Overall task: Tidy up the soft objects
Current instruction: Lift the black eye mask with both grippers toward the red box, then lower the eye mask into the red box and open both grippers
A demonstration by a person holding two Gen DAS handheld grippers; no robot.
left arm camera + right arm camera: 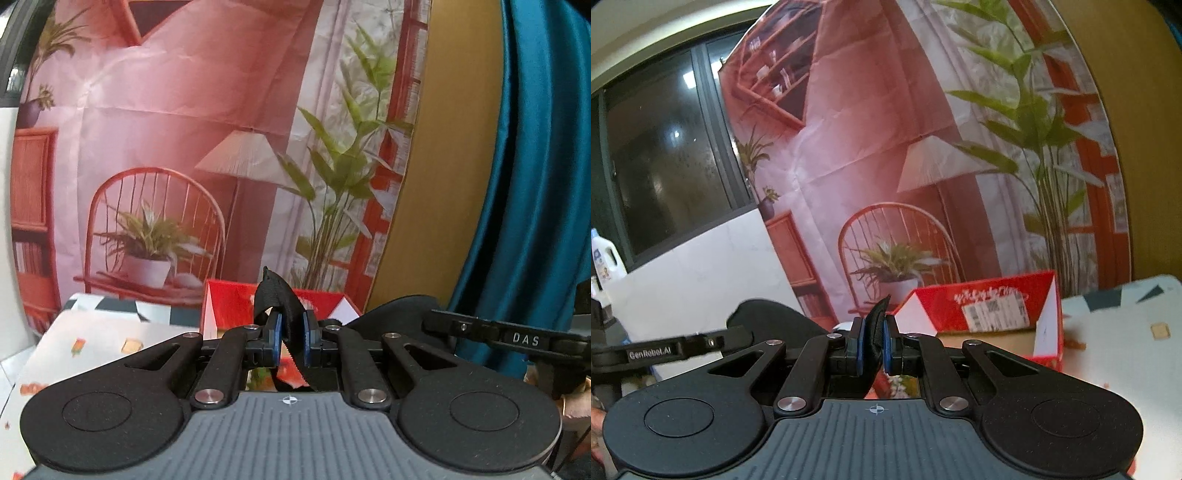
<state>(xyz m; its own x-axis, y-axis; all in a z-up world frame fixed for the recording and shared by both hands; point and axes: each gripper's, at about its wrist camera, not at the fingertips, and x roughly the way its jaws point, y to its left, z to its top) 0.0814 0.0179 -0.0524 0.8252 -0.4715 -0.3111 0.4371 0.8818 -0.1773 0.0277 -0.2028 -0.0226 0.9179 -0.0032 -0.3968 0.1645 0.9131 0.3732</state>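
A black webbing strap (275,295) is pinched in the left gripper (291,332), whose jaws are clamped on it; the right gripper (873,345) clamps black fabric (873,332) likewise. Just beyond, an open red box (990,314) stands on the patterned counter (1126,332), contents unclear.

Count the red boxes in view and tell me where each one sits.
1. The red box stands open on the table, in front of the printed backdrop, just beyond both tools' fingertips. More may be hidden behind the tools.
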